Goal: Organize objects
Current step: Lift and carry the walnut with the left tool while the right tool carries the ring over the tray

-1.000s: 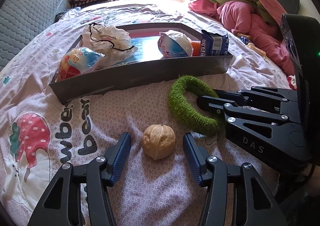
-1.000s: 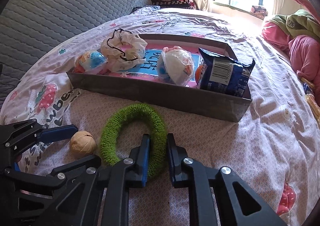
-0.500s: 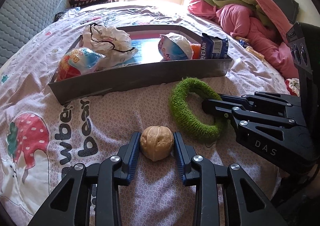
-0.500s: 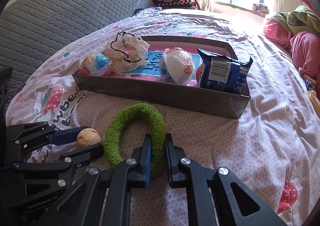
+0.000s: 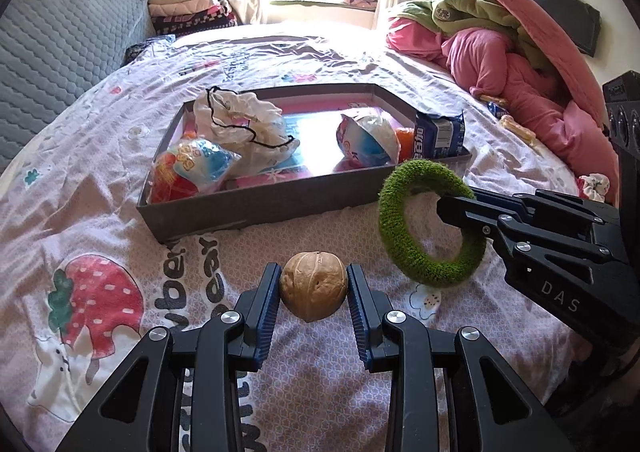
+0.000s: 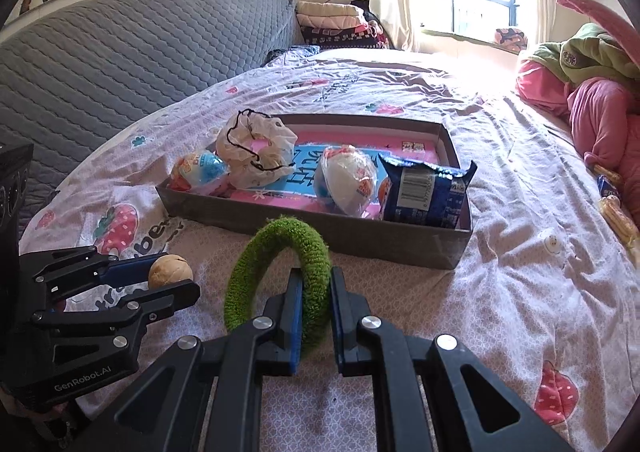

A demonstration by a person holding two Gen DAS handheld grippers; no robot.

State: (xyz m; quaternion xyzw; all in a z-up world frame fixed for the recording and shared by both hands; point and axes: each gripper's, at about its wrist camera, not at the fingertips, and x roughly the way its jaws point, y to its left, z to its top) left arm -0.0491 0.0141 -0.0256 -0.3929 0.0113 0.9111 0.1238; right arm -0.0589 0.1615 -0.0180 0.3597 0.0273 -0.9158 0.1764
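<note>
Both tongs tilt downward — left tongs [image 5: 313, 294] clamp walnut [image 5: 313, 286], right tongs [image 6: 313, 302] pinch green ring [image 6: 276, 276].

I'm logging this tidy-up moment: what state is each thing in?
Walnut: clamped in left gripper, off the bedsheet.
Green ring: pinched upright by right gripper.
Grey tray: open, part filled.
Blue snack packet: standing in tray corner.
White drawstring bag: crumpled in tray.

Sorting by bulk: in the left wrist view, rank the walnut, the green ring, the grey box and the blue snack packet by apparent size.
1. grey box
2. green ring
3. walnut and blue snack packet: unsure, since the walnut is much nearer the camera and the packet is partly hidden.
</note>
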